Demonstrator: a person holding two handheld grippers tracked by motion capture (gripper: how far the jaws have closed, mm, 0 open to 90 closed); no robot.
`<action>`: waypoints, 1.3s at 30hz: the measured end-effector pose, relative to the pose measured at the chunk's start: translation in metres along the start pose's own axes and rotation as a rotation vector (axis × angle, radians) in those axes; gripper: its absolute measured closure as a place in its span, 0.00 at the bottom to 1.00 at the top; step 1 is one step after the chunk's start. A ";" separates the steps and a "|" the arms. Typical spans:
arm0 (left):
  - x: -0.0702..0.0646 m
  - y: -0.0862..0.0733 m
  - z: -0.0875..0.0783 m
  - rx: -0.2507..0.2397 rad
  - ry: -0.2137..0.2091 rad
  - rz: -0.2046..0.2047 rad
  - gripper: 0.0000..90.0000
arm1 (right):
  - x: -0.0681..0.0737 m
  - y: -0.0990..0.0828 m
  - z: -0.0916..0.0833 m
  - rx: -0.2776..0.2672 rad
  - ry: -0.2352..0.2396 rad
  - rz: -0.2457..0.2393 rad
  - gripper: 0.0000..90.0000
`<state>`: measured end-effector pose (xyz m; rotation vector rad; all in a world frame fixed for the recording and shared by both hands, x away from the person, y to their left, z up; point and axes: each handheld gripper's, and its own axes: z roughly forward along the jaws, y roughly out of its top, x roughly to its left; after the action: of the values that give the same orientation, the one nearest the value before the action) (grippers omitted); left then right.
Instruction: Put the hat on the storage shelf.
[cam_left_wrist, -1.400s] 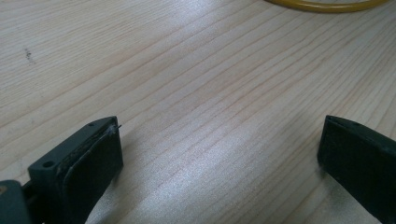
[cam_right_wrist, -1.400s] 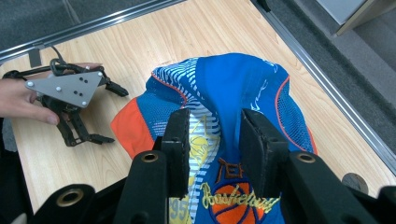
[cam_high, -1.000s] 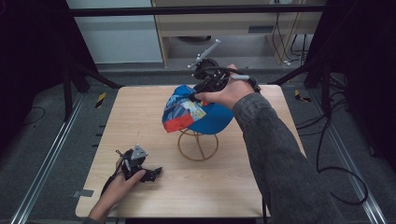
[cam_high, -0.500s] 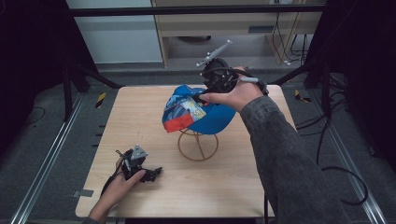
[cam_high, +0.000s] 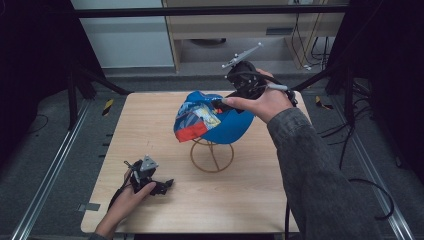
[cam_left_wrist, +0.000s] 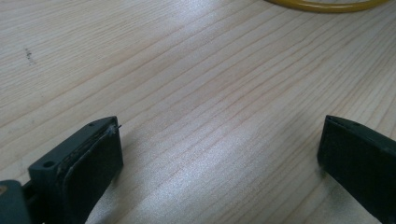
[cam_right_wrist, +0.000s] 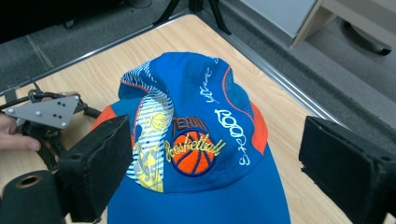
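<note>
Since the earlier frames, the right gripper (cam_high: 227, 102) has lifted and drawn back from the cap (cam_high: 215, 120), toward the far edge of the table (cam_high: 150, 115); the cap, its stand and the left gripper have not shifted.

Largest first: the table carries everything. On it the cap, blue with orange and striped panels and a basketball badge, sits perched on a yellow wire stand (cam_high: 212, 156) near the middle. In the right gripper view the cap (cam_right_wrist: 196, 140) lies below and between the wide-open jaws, which hold nothing. The left gripper (cam_high: 157, 186) rests on the wood near the front left corner, well apart from the stand; its own view shows its jaws spread wide and empty over bare board, with the stand's ring (cam_left_wrist: 327, 4) at the top edge.

Risks, as I judge them: the cap looks loosely balanced, so a jaw brushing the crown could tip it off or topple the light stand. A pinch on thin fabric might slip, or drag the stand along.
</note>
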<state>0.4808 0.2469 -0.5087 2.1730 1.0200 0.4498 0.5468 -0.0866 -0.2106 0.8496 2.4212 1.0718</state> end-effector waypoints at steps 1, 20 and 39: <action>0.000 0.000 0.000 0.000 0.001 0.000 0.00 | 0.000 -0.001 -0.001 -0.005 0.001 0.000 0.10; 0.000 0.000 0.000 0.000 0.001 -0.001 0.00 | -0.011 -0.028 -0.023 -0.064 -0.028 0.038 0.07; 0.000 0.000 0.000 -0.001 0.001 0.001 0.00 | -0.022 -0.059 -0.048 -0.102 -0.068 0.073 0.07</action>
<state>0.4806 0.2469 -0.5087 2.1728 1.0196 0.4514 0.5152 -0.1588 -0.2225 0.9317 2.2746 1.1629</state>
